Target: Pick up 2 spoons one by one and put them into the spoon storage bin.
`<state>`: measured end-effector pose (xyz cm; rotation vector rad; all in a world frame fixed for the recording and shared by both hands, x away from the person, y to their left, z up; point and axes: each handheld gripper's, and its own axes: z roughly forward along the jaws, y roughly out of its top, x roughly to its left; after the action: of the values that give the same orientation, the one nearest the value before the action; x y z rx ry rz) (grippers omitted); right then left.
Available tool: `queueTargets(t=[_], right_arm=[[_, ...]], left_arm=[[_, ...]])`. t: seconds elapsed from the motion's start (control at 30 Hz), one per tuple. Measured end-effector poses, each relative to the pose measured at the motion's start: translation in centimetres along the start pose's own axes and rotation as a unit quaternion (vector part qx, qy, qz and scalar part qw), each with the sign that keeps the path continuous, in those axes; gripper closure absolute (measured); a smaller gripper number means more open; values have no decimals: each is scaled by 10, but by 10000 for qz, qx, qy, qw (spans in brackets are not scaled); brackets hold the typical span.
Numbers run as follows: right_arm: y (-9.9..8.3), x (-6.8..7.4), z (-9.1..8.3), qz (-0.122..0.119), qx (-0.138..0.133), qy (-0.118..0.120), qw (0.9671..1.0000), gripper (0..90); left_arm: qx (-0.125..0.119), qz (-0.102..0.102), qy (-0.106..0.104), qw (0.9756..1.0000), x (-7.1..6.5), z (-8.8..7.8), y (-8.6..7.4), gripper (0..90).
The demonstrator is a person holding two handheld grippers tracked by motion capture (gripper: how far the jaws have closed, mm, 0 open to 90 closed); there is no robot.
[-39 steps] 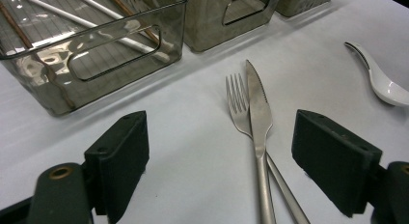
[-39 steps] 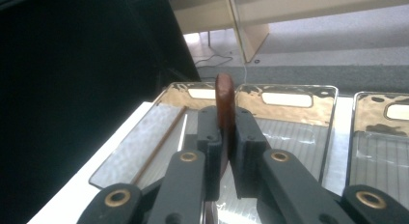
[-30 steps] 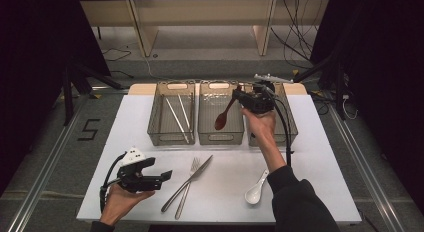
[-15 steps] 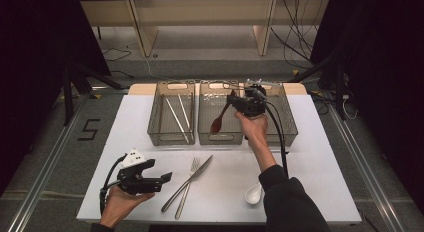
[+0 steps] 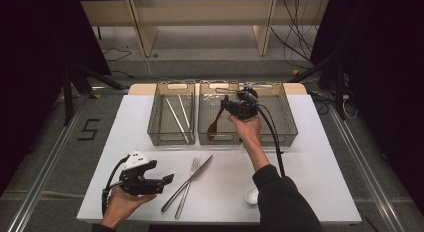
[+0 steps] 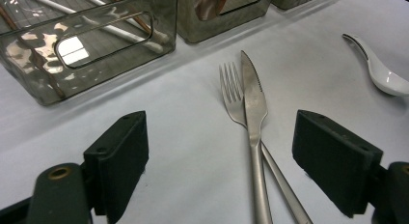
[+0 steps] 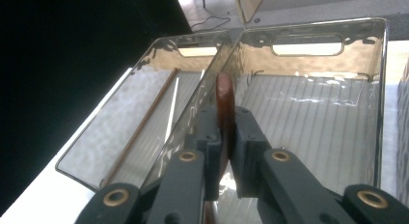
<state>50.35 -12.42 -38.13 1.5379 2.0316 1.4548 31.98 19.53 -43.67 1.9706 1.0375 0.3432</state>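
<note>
My right gripper (image 5: pixel 223 108) jaws clamp the brown spoon (image 5: pixel 216 123) over the middle bin (image 5: pixel 218 140); left gripper (image 5: pixel 167 179) jaws wide. Fork (image 5: pixel 186 194), knife (image 5: pixel 191 176), white spoon (image 5: pixel 251 195) wait at six o'clock.

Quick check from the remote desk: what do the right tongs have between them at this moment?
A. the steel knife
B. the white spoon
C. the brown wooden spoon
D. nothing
C: in the right gripper view the right tongs are shut on the brown wooden spoon over the middle bin, while the white spoon and the knife lie on the table.
</note>
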Motion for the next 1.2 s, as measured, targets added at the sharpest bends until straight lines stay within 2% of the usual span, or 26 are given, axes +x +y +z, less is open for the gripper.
queueTargets(t=[0.2, 0.43, 0.53, 0.63, 0.7, 0.83, 1.03, 1.1, 1.2], right_arm=[[-2, -1, 6, 31, 89, 2, 10000, 836], [-3, -6, 12, -11, 228, -140, 9996, 821], [-2, -9, 12, -21, 298, -223, 9993, 739], [-2, -11, 12, -187, 358, -411, 9983, 656], [-1, -13, 11, -145, 401, -470, 9980, 568], [0, -12, 10, -432, 587, -704, 9949, 507], [2, -14, 9, -434, 790, -726, 9933, 421], [2, -14, 13, -515, 1071, -798, 9897, 375], [2, -12, 15, -612, 1131, -842, 9881, 359]], left_arm=[[4, -1, -1, 10000, -1, 1, -1, 198], [-2, 24, -11, 10000, -1, 1, -1, 198], [14, 14, -7, 10000, -1, 2, -1, 198], [20, 39, -8, 10000, -1, 2, -1, 198], [21, 36, -10, 10000, -2, 3, -1, 198], [62, 35, -13, 10000, -2, 4, -1, 198], [103, 66, -33, 9999, -3, 5, -1, 198], [109, 63, -38, 9999, -3, 5, -1, 198], [112, 78, -37, 9999, -3, 5, -1, 198]])
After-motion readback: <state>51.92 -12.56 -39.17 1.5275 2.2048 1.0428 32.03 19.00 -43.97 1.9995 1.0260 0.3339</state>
